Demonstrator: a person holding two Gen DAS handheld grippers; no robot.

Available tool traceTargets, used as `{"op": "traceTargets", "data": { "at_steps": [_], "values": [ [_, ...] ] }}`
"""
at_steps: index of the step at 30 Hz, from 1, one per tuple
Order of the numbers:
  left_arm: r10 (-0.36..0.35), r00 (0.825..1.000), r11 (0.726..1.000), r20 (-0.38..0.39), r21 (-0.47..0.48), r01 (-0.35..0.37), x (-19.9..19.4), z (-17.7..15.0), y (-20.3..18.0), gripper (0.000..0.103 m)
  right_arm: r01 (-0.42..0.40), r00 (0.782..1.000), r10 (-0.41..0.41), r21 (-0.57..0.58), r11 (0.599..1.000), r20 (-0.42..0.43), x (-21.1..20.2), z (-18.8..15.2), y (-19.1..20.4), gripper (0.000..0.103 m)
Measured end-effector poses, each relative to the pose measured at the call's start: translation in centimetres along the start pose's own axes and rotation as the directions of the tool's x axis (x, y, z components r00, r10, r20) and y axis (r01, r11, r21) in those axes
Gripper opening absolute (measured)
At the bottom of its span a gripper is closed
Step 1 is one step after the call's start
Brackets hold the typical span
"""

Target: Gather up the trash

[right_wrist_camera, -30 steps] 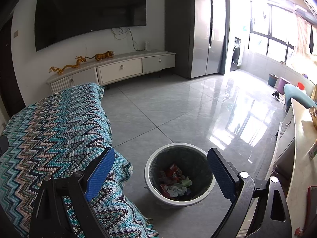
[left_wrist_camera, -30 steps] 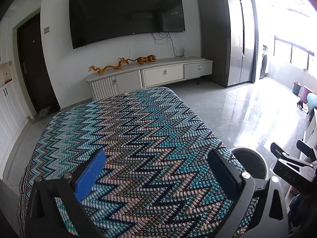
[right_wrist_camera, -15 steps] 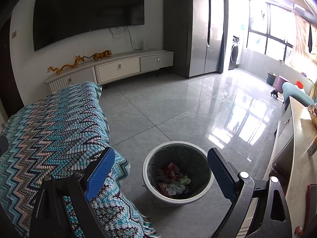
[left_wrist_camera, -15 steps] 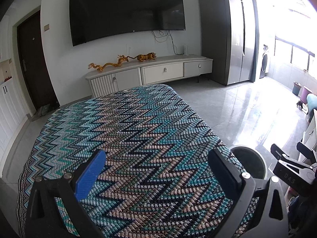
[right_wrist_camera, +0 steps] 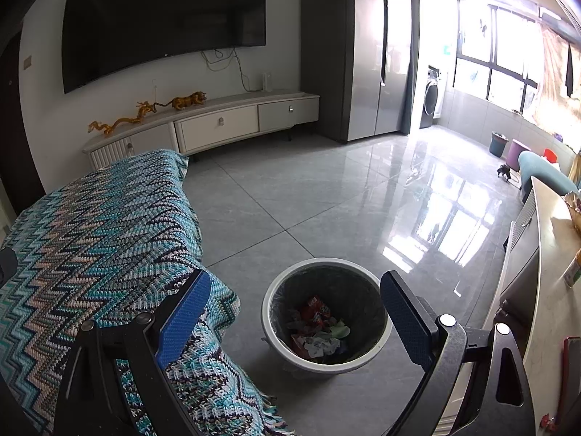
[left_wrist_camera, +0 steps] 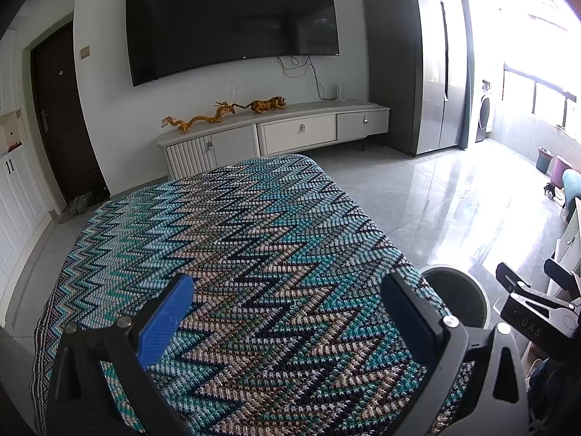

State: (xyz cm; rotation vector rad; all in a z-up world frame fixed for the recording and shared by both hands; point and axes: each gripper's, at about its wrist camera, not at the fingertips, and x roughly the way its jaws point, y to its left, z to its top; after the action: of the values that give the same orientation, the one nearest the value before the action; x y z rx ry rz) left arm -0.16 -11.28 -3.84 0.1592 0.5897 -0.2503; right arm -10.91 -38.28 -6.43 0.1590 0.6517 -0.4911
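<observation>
The left gripper (left_wrist_camera: 287, 312) hovers over a bench draped in a zigzag-knit blanket (left_wrist_camera: 232, 254), its blue-padded fingers (left_wrist_camera: 165, 321) spread wide with nothing between them. The right gripper (right_wrist_camera: 294, 309) hangs past the blanket's fringed edge, above a round white-rimmed trash bin (right_wrist_camera: 377, 354) that stands on the grey tiled floor (right_wrist_camera: 297, 196) just beside the bench; its fingers (right_wrist_camera: 183, 318) are likewise spread wide and hold nothing. Inside the bin's dark liner lie crumpled wrappers (right_wrist_camera: 319, 330), red, white and pale green. In the left wrist view the bin's rim shows at the blanket's right edge, with the right gripper's black frame beside it.
</observation>
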Motion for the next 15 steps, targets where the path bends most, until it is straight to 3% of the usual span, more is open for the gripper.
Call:
{"op": "traceTargets", "data": {
  "at_steps": [15],
  "values": [
    [0.006, 1.0, 1.0, 0.013, -0.011, -0.006, -0.55, 0.1, 0.42, 0.103, 0.002, 1.0, -0.002, -0.005, 1.0, 0.008, -0.42, -0.06, 0.0, 0.094]
  ]
}}
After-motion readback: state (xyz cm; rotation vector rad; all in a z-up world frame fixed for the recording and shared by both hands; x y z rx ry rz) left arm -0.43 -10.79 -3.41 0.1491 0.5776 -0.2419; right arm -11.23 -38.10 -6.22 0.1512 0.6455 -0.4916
